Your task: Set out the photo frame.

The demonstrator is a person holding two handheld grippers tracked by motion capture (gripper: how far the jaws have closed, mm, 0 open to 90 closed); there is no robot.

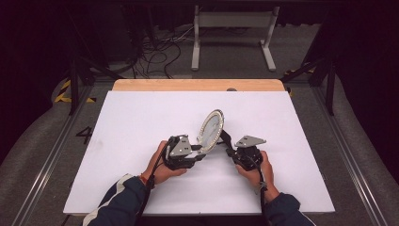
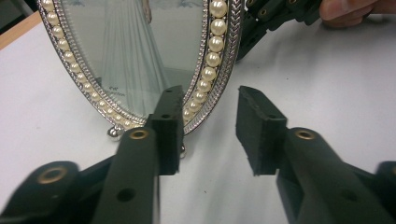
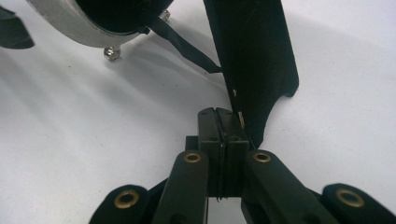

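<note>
At the white table (image 1: 141,141), I set an oval picture frame (image 1: 210,130) upright near the middle of the sheet, a gripper in each hand. My right gripper (image 3: 223,122) has its jaws pressed fully together beside the frame's black back stand (image 3: 254,60), and from the right gripper view I cannot tell whether the stand's edge is pinched between them or just touching. My left gripper (image 2: 208,126) stands partly open in front of the frame, its jaws apart with nothing between them; the pearl-trimmed rim (image 2: 212,51) sits just beyond the left pad (image 2: 170,128), close but not clamped. The frame rests on its small metal feet (image 3: 112,52), tilted back toward the stand. To finish this well, I judge the stand should be splayed far enough behind that the frame leans steadily, while the left gripper stays near the rim as a guard, ready to catch a tip without pushing the glass. Any release on the right should be slow, since a snagged stand could drag the frame over.
</note>
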